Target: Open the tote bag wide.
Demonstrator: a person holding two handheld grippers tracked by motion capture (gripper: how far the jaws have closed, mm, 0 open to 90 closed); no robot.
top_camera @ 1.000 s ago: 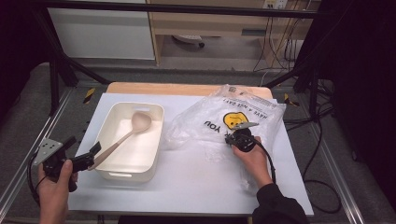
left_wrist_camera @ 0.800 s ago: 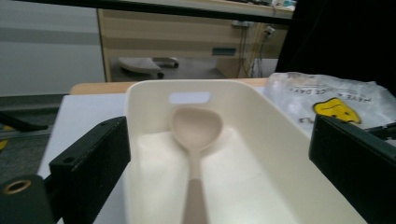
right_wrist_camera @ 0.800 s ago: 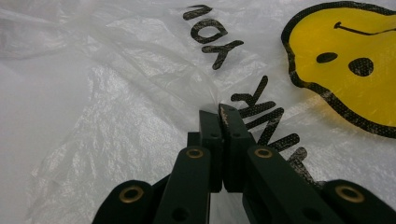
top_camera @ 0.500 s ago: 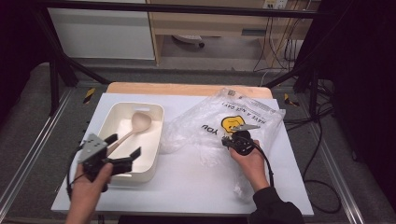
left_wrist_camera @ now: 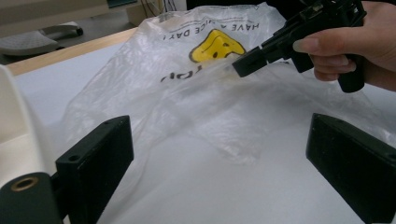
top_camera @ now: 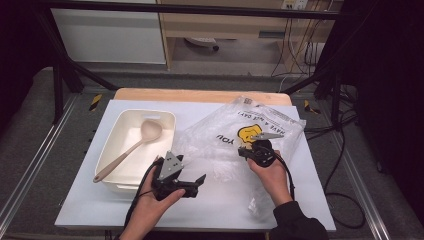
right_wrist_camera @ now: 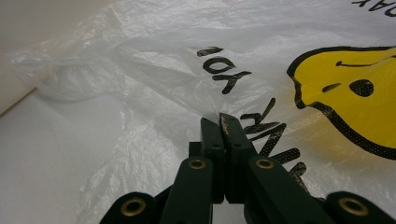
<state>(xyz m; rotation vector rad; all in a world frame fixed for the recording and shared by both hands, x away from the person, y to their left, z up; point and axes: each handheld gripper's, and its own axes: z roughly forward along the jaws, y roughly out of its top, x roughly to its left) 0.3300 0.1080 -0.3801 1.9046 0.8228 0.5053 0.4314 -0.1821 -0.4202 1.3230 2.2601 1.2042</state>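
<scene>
A clear plastic bag point(top_camera: 235, 137) printed with a yellow smiley face and black lettering lies crumpled on the white table, right of centre. My right gripper point(top_camera: 242, 151) is shut on a raised fold of the bag point(right_wrist_camera: 154, 60); its jaws point(right_wrist_camera: 222, 127) pinch the film just below the lettering. My left gripper point(top_camera: 199, 183) is held low over the table in front of the bag's left part, with its jaws wide open and pointing right. Between those jaws point(left_wrist_camera: 219, 177) I see the bag point(left_wrist_camera: 187, 93), and beyond it the right gripper point(left_wrist_camera: 250, 63) lifting the film.
A cream plastic tub point(top_camera: 115, 145) stands at the table's left with a beige spoon point(top_camera: 135, 145) leaning inside it. Its wall point(left_wrist_camera: 14, 126) is close on the left gripper's left. A wooden strip point(top_camera: 200, 95) runs along the far table edge.
The left gripper has come from off the table's left edge, past the front of the tub, to the front middle near the bag. The right gripper has stayed shut on the bag, barely moving.
</scene>
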